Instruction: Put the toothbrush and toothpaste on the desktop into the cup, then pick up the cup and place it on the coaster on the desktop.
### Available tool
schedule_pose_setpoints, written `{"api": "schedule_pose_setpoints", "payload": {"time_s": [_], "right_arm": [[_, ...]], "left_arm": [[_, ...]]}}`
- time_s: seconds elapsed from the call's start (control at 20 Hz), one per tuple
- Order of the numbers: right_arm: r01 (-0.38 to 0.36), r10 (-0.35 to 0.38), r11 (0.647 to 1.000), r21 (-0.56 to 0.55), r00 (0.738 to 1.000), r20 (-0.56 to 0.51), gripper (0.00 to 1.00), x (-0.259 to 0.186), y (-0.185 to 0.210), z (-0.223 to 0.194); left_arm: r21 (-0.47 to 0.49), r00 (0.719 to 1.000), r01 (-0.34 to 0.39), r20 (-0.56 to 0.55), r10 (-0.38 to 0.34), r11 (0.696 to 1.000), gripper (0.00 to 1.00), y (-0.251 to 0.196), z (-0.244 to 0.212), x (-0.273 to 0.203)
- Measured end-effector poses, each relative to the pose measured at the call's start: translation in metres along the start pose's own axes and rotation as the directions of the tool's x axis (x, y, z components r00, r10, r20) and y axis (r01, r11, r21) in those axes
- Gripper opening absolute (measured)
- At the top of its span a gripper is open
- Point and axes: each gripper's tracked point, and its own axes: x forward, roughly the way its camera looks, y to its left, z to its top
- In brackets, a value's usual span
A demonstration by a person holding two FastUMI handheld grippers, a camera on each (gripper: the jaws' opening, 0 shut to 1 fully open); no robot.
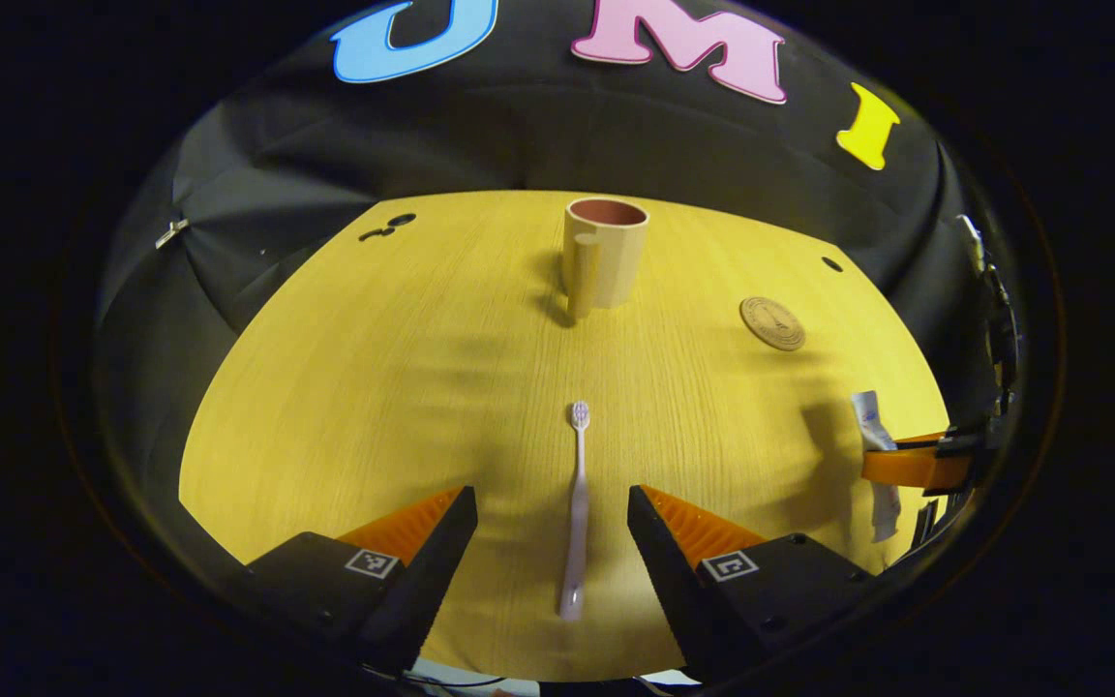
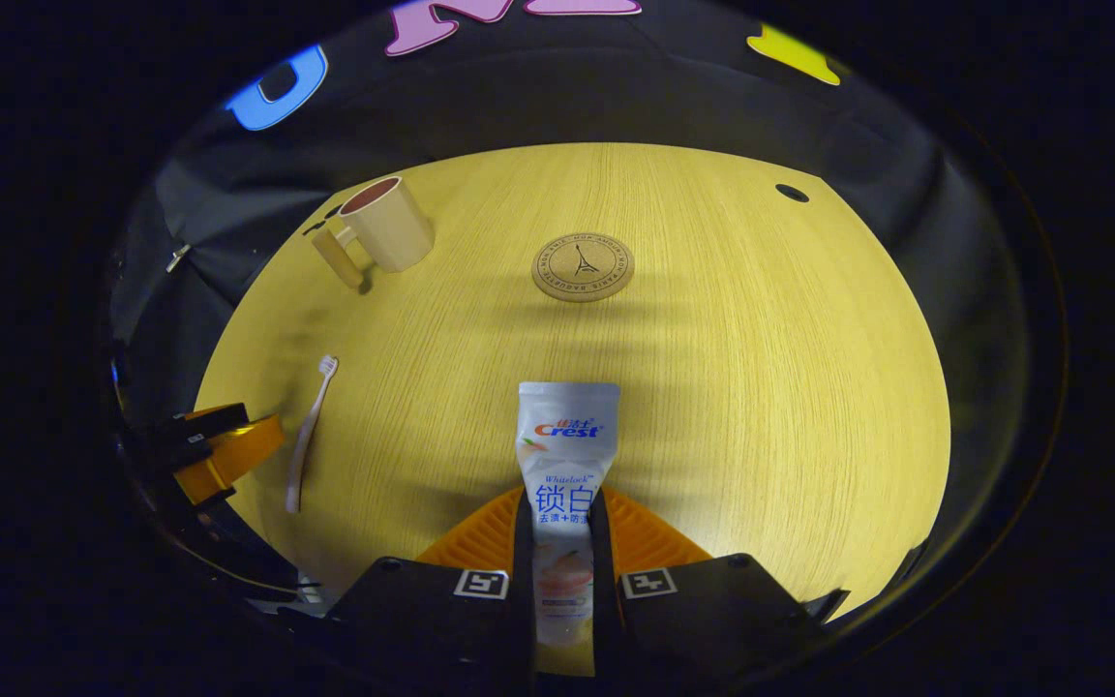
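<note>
A pale pink toothbrush [image 1: 576, 513] lies flat on the wooden desktop, head pointing away. My left gripper [image 1: 552, 513] is open, one finger on each side of its handle. A white toothpaste tube [image 2: 564, 465] sits between the fingers of my right gripper [image 2: 562, 528], which is shut on its lower half. A beige cup [image 1: 606, 254] with a reddish inside stands upright at the far middle, handle toward me. The round cork coaster [image 2: 583, 266] lies flat ahead of the tube. In the left gripper view the right gripper [image 1: 906, 467] holds the tube [image 1: 875, 426] at the right edge.
The wooden desktop [image 2: 761, 387] ends at black cloth walls on all sides. Small dark holes [image 2: 792, 193] sit near its far corners. In the right gripper view the left gripper [image 2: 228, 450] is beside the toothbrush [image 2: 309, 431], with the cup [image 2: 386, 226] far left.
</note>
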Motion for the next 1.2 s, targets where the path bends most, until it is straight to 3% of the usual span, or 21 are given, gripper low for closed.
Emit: {"api": "schedule_pose_setpoints", "payload": {"time_s": [0.3, 0.4, 0.5, 0.55, 0.7, 0.75, 0.85, 1.2], "right_arm": [[-0.021, 0.022, 0.999, -0.028, 0.999, 0.027, 0.28, 0.000, -0.005, 0.004], [-0.038, 0.039, 0.999, -0.026, 0.999, 0.032, 0.27, -0.001, -0.001, 0.006], [-0.045, 0.046, 0.998, -0.032, 0.998, 0.040, 0.27, -0.002, 0.000, 0.008], [-0.044, 0.045, 0.998, -0.034, 0.998, 0.045, 0.27, -0.002, 0.000, 0.010], [-0.042, 0.043, 0.999, -0.026, 0.998, 0.050, 0.27, -0.001, 0.000, 0.011], [-0.043, 0.044, 0.999, -0.027, 0.998, 0.052, 0.27, 0.001, 0.000, 0.011], [-0.042, 0.044, 0.999, -0.026, 0.998, 0.054, 0.27, 0.001, 0.000, 0.012], [-0.051, 0.056, 0.997, -0.052, 0.994, 0.093, 0.28, -0.003, 0.005, 0.029]], "left_arm": [[0.038, 0.998, -0.012, -0.067, 0.014, 0.999, 0.96, -0.007, -0.010, 0.026], [0.060, 0.992, 0.002, -0.125, 0.006, 0.998, 0.91, -0.009, -0.021, 0.031], [0.049, 0.995, 0.017, -0.099, -0.012, 0.999, 0.81, -0.012, -0.015, 0.036], [0.049, 0.995, 0.019, -0.102, -0.014, 0.999, 0.65, -0.011, -0.016, 0.035], [0.088, 0.992, 0.046, -0.123, -0.035, 0.995, 0.56, -0.013, -0.018, 0.035], [0.098, 0.992, 0.056, -0.120, -0.044, 0.994, 0.39, -0.016, -0.017, 0.036], [0.094, 0.993, 0.048, -0.116, -0.037, 0.994, 0.15, -0.015, -0.016, 0.036], [0.054, 0.990, 0.054, -0.130, -0.046, 0.997, 0.06, -0.018, -0.020, 0.032]]}}
